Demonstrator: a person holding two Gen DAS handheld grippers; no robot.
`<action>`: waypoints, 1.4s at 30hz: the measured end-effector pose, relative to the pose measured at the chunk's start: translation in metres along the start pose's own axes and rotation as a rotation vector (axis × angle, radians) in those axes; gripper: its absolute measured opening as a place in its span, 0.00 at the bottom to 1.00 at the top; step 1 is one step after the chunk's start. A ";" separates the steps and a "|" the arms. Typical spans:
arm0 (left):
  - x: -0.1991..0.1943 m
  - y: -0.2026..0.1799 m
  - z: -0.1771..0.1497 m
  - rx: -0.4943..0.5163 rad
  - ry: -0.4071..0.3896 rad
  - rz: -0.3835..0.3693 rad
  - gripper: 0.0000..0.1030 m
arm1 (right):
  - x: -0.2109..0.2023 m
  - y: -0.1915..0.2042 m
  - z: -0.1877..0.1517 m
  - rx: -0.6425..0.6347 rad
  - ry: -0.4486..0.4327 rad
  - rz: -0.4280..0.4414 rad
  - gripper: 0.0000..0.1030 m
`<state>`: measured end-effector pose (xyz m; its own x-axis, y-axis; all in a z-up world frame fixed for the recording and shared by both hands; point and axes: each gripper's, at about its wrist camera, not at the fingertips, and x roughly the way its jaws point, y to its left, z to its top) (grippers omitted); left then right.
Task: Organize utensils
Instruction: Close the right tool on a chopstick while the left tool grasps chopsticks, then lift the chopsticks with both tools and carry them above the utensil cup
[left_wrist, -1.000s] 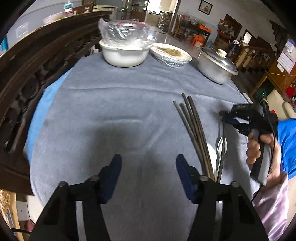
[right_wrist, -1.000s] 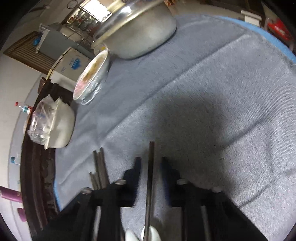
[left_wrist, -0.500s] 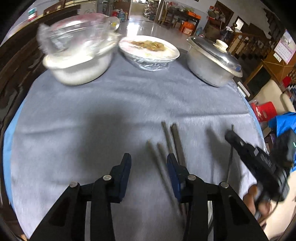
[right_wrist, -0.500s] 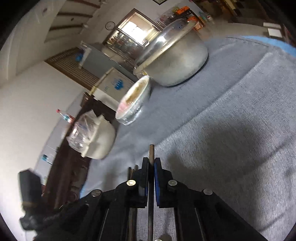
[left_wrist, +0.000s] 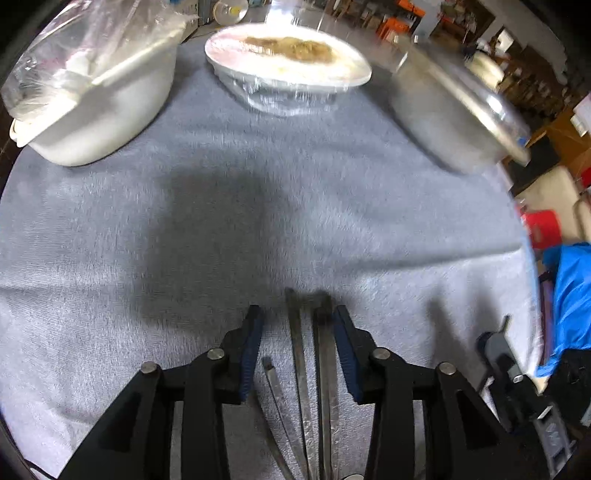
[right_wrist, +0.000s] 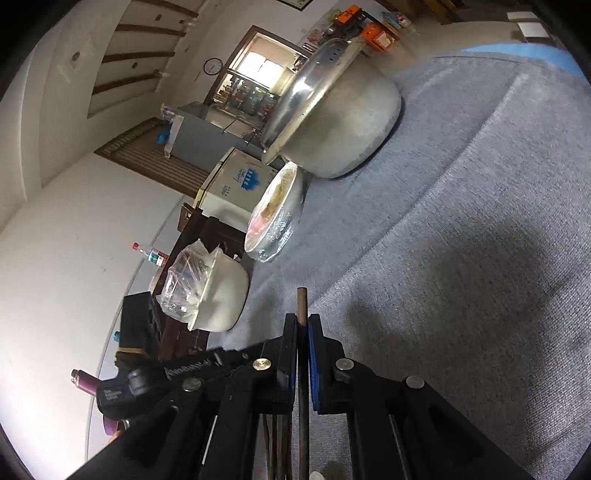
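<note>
Several dark chopsticks (left_wrist: 299, 365) lie on the grey tablecloth (left_wrist: 184, 229), side by side. My left gripper (left_wrist: 297, 347) is open and straddles them low over the cloth, its jaws on either side of the bundle. My right gripper (right_wrist: 303, 332) is shut on a single dark chopstick (right_wrist: 302, 306), whose tip sticks out past the jaws; it is held above the cloth (right_wrist: 461, 240). The right gripper also shows at the right edge of the left wrist view (left_wrist: 506, 328). The other chopsticks show under the right gripper (right_wrist: 277, 443).
At the far side of the table stand a white bowl with a plastic bag (left_wrist: 92, 88), a film-covered dish of food (left_wrist: 288, 62) and a metal pot with a lid (left_wrist: 454, 118). The table edge runs along the right (left_wrist: 532, 258).
My left gripper has moved forward and down over the chopstick bundle, jaws narrower than a second ago. My right gripper has closed on one chopstick and lifted and tilted it.
</note>
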<state>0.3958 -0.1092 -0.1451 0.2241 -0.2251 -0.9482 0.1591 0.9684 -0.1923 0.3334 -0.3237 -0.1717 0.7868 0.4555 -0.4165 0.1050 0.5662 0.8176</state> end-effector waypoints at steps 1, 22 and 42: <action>0.000 -0.003 0.000 0.007 -0.010 0.019 0.31 | -0.001 -0.001 0.000 0.006 0.000 0.003 0.06; 0.005 -0.003 -0.010 -0.055 -0.014 -0.082 0.07 | -0.001 -0.004 0.002 0.031 0.010 0.030 0.06; -0.134 -0.002 -0.081 -0.037 -0.344 -0.185 0.05 | -0.021 0.021 -0.005 -0.097 -0.085 0.075 0.06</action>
<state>0.2876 -0.0724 -0.0380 0.5048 -0.4128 -0.7581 0.1937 0.9100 -0.3666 0.3161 -0.3172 -0.1478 0.8393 0.4418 -0.3170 -0.0122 0.5981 0.8013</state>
